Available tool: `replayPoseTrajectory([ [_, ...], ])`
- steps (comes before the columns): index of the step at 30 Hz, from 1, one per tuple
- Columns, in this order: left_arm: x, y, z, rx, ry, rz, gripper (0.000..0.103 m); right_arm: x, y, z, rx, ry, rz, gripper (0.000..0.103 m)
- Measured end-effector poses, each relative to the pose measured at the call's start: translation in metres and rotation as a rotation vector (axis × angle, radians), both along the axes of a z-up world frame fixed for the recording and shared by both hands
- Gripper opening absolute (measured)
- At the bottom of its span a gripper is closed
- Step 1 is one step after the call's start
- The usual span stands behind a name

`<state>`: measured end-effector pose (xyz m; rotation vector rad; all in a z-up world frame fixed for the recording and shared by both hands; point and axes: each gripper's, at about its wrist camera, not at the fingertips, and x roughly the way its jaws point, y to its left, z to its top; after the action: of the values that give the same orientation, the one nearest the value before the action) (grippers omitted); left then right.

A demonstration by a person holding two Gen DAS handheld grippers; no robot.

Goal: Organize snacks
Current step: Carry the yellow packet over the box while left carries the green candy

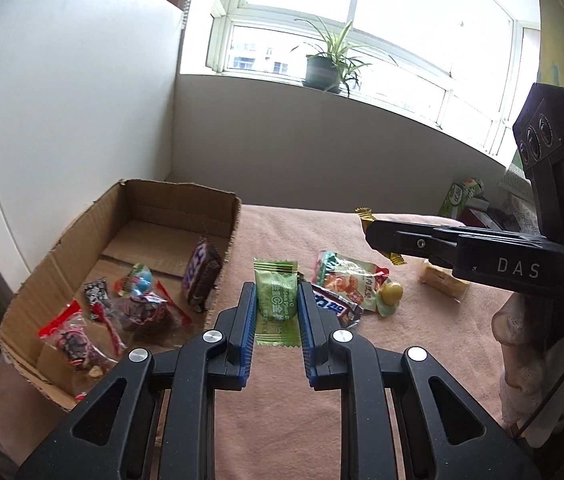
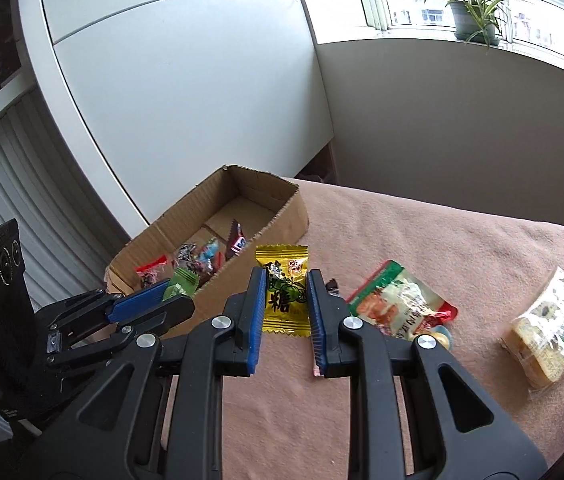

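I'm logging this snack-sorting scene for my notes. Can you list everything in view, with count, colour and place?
cardboard box: one, brown, left on the blanket
wrapped snacks in the box: about five, mostly red and dark
green candy: one, in the left gripper
yellow candy: one, in the right gripper
red-green packet: one, on the blanket
pale cake packet: one, far right
blanket: one, pink
potted plant: one, windowsill
left gripper: black, blue pads
right gripper: black, blue pads
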<state>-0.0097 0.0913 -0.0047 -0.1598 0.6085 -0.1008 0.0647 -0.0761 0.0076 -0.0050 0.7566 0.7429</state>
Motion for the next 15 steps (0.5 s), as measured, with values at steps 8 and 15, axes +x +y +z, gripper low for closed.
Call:
replayPoseTrajectory([
  [8, -0.012, 0.065, -0.008, -0.036, -0.006, 0.133, 0.018, 0.004, 0.071, -0.008, -0.004, 0.019, 0.056, 0.021],
  [15, -0.019, 0.09, -0.014, -0.06, 0.002, 0.174, 0.018, 0.001, 0.114, -0.024, -0.041, 0.022, 0.109, 0.021],
])
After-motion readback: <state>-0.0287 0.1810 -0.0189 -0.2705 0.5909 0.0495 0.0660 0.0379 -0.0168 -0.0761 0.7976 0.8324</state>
